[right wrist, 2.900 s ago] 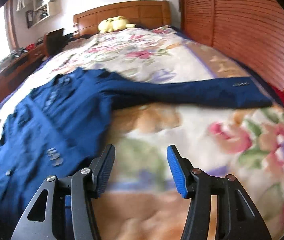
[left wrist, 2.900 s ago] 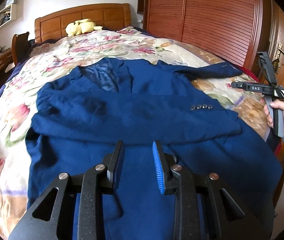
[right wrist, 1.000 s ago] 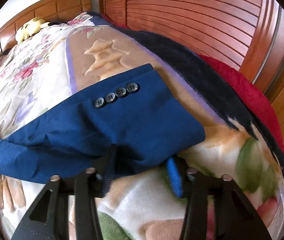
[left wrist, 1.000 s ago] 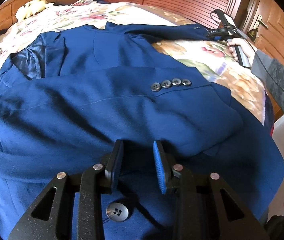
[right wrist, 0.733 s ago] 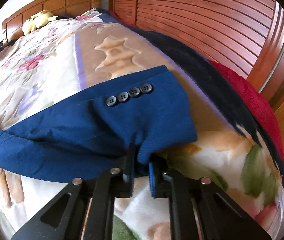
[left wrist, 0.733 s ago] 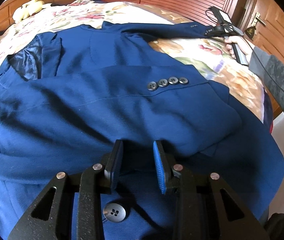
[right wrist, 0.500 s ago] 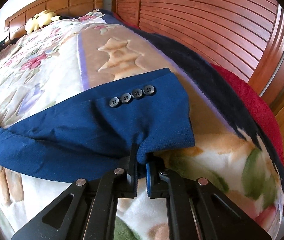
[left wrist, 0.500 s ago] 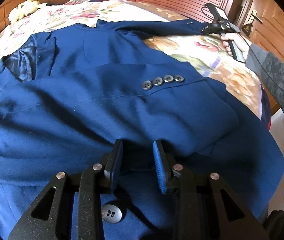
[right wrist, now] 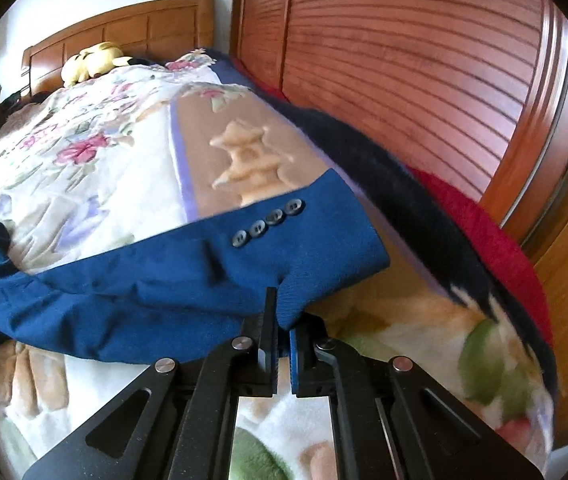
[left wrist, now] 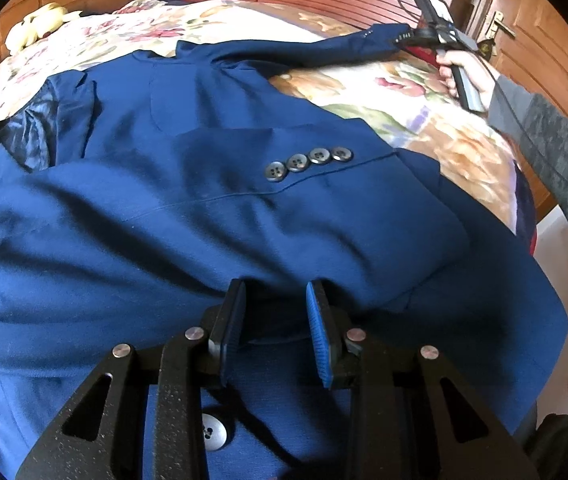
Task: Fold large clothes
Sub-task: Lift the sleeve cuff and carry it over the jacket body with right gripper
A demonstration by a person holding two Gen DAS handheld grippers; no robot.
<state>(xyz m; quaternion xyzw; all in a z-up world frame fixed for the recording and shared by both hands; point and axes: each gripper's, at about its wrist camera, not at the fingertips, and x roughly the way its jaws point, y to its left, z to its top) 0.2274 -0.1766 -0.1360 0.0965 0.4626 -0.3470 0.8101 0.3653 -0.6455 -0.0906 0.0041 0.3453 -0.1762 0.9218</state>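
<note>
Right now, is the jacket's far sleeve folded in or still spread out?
Spread out. The far sleeve stretches across the floral blanket; the right gripper pinches its cuff.

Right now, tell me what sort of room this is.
Most likely a bedroom: a bed with a floral blanket and wooden headboard, a yellow plush toy by it, and a louvred wooden wardrobe alongside.

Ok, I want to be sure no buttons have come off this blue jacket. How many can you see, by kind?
Folded sleeve cuff buttons: 4
Outstretched sleeve cuff buttons: 4
Large front button: 1
Total: 9
</note>
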